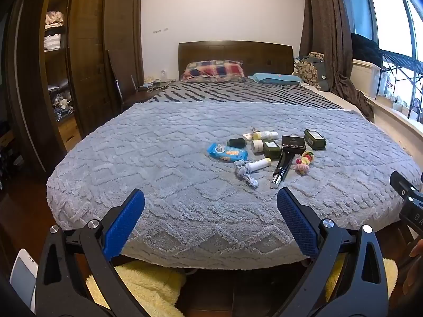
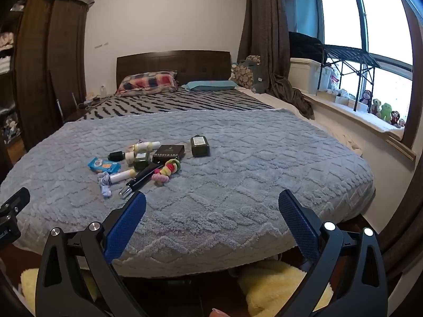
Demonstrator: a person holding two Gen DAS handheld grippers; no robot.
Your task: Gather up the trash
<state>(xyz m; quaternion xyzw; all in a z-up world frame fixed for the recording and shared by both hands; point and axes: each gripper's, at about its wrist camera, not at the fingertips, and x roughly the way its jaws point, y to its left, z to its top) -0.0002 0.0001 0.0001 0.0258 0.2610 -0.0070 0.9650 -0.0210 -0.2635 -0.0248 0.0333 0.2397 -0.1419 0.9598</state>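
A wide bed fills both views, its near half under a plush grey-blue blanket cut in a raised zigzag pile, its far half in black-and-grey stripes below a dark wooden headboard. A plaid pillow and a flat teal one lie against it. Fluffy yellow rugs sit on the floor at the near edge. The clutter lies in one loose cluster on the blanket, right of centre from the left wrist, left of centre from the right: a glossy black box lettered in white, two squat dark green bottles, a blue soft wipes pack, a black tube with a chrome cap, a white cylinder, a knotted pale blue cloth and a string of bright fuzzy hair ties. Only the right wrist shows stuffed toys on the windowsill; only the left shows open wardrobe shelves of folded clothes. The left gripper and right gripper hang above the near blanket, blue textured pads spread wide, holding nothing, well short of the cluster.
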